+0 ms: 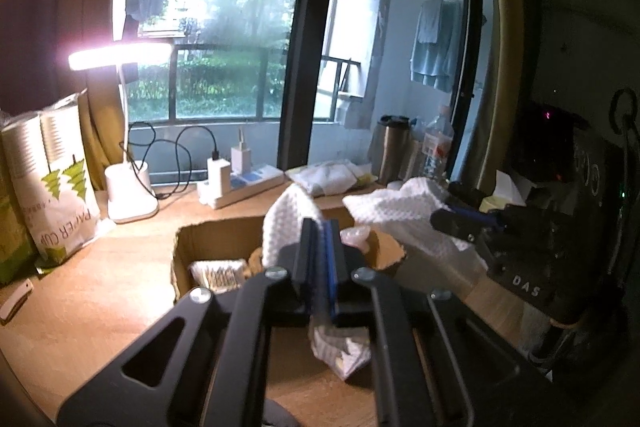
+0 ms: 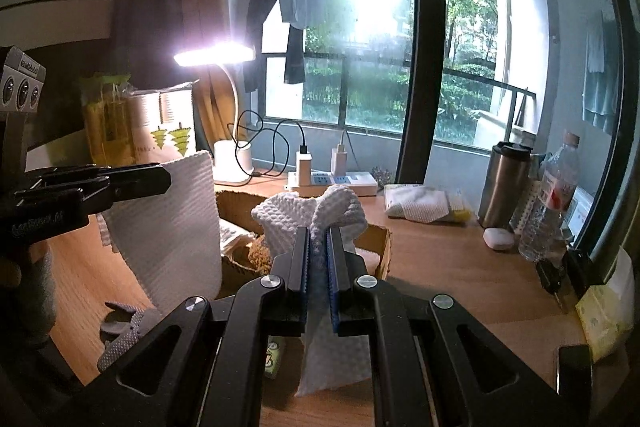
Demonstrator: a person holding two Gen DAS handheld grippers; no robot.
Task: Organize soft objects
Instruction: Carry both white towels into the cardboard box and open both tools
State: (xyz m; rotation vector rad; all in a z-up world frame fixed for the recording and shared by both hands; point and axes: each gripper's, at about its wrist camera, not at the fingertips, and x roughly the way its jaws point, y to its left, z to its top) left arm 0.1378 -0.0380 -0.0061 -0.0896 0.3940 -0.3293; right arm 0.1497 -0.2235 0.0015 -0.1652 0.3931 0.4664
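I have the white waffle cloth pinched at two edges, left gripper and right gripper both clamped on it, hanging over the cardboard box mid-tabletop. I'd keep both pinches level and bring the edges together for a clean fold. The lamp and power strip stand toward the far edge; bottle and tumbler crowd the right.

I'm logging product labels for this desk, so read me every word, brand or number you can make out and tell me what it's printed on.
"PAPER CUP": on the white pack with green trees, printed sideways.
"DAS": on the black body of the right tongs.
Embossed lettering on the left tongs' body: too dim to read.
Small plate above the three lenses: too small to read.
Water bottle label: blurred, unreadable.
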